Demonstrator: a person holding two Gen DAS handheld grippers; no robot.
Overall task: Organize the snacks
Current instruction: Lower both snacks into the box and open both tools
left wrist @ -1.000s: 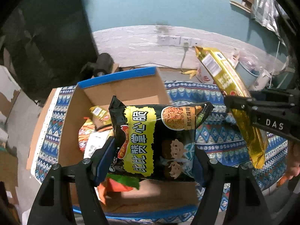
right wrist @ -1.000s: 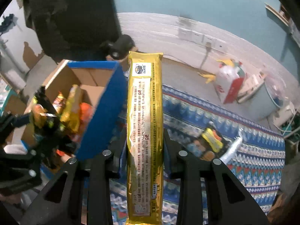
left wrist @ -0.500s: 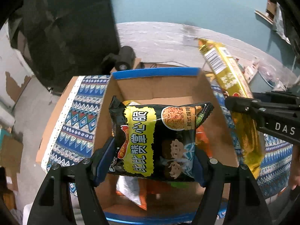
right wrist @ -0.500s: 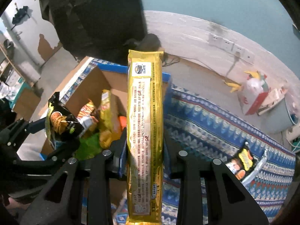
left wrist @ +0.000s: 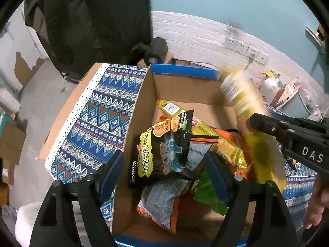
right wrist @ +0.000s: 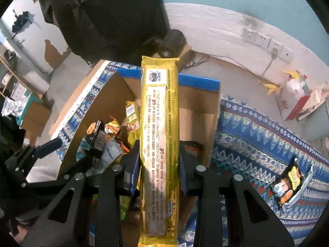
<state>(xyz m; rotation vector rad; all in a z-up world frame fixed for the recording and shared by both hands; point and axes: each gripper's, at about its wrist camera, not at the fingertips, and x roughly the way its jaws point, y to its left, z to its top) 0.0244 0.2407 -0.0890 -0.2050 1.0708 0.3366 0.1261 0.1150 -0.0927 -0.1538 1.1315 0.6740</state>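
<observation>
Right wrist view gives me the long yellow snack packet [right wrist: 158, 144] standing upright, its long axis running straight away from the camera, far end pointing toward the back wall of the cardboard box [right wrist: 197, 111]. My right hand-held gripper [right wrist: 158, 160] is clamped on it, both pads pressed to its 2 long edges, and the packet hangs over the open box. In the left wrist view the same packet [left wrist: 246, 111] is blurred, tilted with its top leaning left over the box's right wall.

My left hand-held gripper [left wrist: 162, 170] has its jaws spread wide, touching nothing. Between them, the black and yellow snack bag [left wrist: 162, 152] lies tilted on the pile of other snack bags [left wrist: 222, 144] inside the box, its long axis running up toward the right.

The box sits on the table under a patterned blue cloth [left wrist: 98, 123]. One more black snack bag [right wrist: 287, 183] lies on the cloth, well apart to the right.
</observation>
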